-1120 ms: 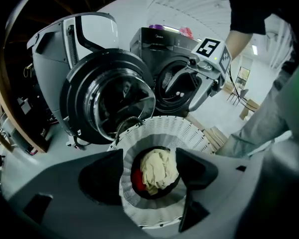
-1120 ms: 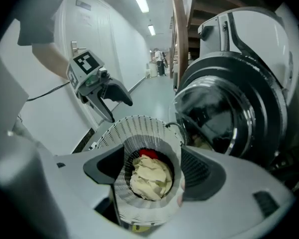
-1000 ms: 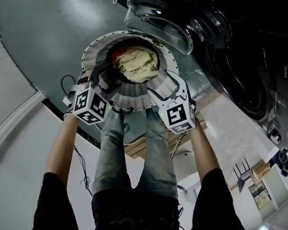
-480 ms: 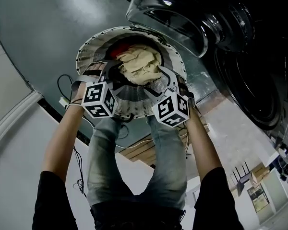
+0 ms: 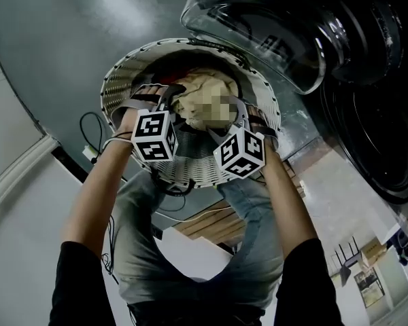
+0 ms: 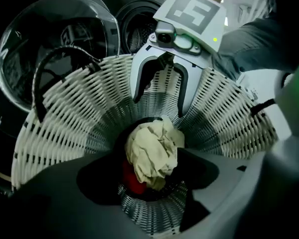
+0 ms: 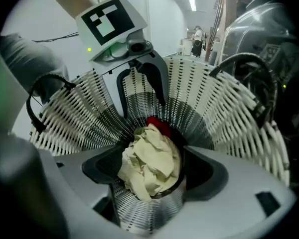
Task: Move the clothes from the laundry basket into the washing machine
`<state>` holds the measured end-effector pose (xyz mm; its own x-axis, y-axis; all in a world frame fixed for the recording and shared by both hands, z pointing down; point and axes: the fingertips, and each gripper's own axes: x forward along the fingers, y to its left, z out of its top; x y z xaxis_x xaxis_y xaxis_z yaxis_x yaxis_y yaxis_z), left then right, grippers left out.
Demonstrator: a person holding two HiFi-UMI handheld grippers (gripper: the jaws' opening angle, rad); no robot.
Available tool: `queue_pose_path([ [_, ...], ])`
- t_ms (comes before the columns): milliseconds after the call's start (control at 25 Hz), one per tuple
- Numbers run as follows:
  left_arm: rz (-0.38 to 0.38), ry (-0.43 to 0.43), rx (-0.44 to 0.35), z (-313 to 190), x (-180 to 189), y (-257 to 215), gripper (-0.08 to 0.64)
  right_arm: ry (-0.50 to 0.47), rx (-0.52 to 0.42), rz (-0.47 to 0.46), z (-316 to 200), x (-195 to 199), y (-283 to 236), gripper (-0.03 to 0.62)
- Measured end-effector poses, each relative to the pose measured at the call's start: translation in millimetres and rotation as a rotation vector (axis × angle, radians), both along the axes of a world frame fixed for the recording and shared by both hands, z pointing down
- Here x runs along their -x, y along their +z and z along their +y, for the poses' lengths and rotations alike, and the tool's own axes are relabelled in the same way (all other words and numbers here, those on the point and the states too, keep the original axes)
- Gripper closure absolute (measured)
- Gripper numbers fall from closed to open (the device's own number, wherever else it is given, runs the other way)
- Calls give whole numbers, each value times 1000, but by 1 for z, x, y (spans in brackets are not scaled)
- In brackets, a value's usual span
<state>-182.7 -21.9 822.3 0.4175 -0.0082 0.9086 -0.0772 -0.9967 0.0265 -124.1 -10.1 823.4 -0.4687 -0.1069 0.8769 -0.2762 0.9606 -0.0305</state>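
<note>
Inside basket (image 6: 65,113), crumpled cream cloth (image 6: 153,153) (red garment (image 6: 131,179) beneath)

Dim, cool light, strong fisheye curvature at the edges (black corners in both gripper views)

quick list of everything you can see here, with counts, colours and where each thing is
washing machine: 1, dark, right side of head view
door: 1, clear glass, swung open
laundry basket: 1, white, beside the washing machine
cream garment: 1, cream, crumpled at the basket's bottom
red garment: 1, red, under the cream garment
legs: 2, blue jeans, near side of the basket
left gripper: 1, white, jaws open above the clothes
right gripper: 1, white, jaws open above the clothes
</note>
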Motion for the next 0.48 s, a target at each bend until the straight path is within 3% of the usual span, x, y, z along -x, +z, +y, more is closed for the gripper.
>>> queue_pose_path([
  [160,-46,59,18,7,3,35,206,-54,3,26,5,4,32,201],
  [480,-104,52,78,9,2,92,186,-140,60,107,6,9,87,184],
])
